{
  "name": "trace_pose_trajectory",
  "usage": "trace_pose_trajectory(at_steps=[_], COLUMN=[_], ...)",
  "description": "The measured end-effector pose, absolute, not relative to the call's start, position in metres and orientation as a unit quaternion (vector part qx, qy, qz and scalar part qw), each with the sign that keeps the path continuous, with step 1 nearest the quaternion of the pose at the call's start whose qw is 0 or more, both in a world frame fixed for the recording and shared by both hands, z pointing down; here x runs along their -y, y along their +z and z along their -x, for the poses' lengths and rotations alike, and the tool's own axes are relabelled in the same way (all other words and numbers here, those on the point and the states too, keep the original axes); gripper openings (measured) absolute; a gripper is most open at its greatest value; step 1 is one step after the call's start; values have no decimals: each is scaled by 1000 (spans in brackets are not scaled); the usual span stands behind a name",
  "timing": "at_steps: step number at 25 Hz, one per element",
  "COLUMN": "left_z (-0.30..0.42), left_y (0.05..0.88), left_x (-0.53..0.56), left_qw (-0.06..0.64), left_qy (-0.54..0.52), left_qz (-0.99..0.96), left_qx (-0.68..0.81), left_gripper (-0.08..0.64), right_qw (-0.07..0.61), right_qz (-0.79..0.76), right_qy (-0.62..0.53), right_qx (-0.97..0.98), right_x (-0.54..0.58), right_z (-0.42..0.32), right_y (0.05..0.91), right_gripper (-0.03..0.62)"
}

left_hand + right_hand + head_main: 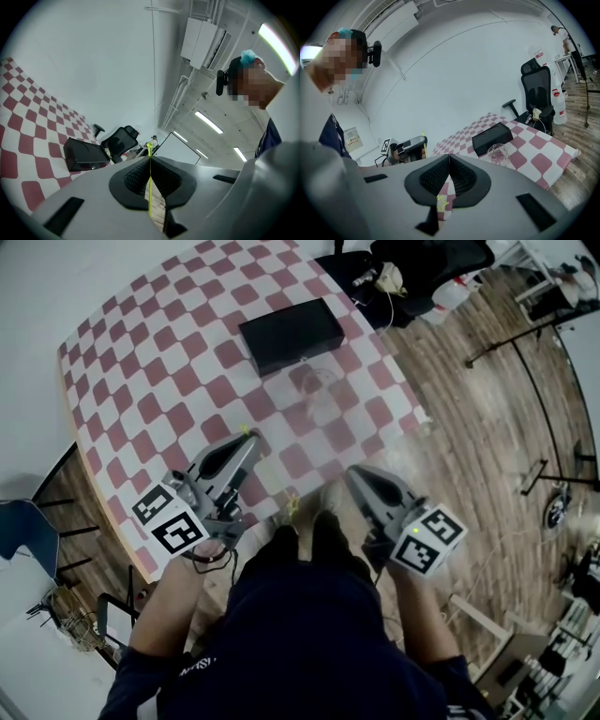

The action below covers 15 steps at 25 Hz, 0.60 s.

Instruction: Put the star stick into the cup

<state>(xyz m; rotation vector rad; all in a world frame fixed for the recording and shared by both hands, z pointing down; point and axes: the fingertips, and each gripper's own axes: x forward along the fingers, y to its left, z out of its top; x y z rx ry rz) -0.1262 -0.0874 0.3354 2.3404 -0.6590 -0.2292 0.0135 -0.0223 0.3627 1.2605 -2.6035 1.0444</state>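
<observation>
My left gripper (251,439) is shut on a thin yellow-green stick (150,187), which runs along the seam of its closed jaws and pokes out past their tips. A yellow star (291,508) shows low near the table's front edge, between the two grippers; it also shows below the right jaws as the star (441,201). Whether it joins the held stick I cannot tell. The clear glass cup (314,382) stands upright on the checkered table (141,362), beyond both grippers. My right gripper (352,474) is shut on nothing, off the table's front edge.
A black box (291,334) lies just behind the cup. Black office chairs (422,263) and a white bottle stand past the table's far right corner. Wooden floor with stands lies to the right. A blue chair (23,531) sits at the left.
</observation>
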Motion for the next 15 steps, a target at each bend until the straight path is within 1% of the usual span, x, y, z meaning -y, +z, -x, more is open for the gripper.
trace_pose_trajectory(at_steps=[15], left_z=[86], left_y=[331], left_x=[179], left_qw=[312], left_qy=[-74], left_qz=[-895], left_qx=[310], left_gripper=[32], right_qw=[18], right_qz=[-389], right_qy=[369], right_qx=[844], right_x=[75], right_z=[-73], right_y=[385], right_gripper=[15])
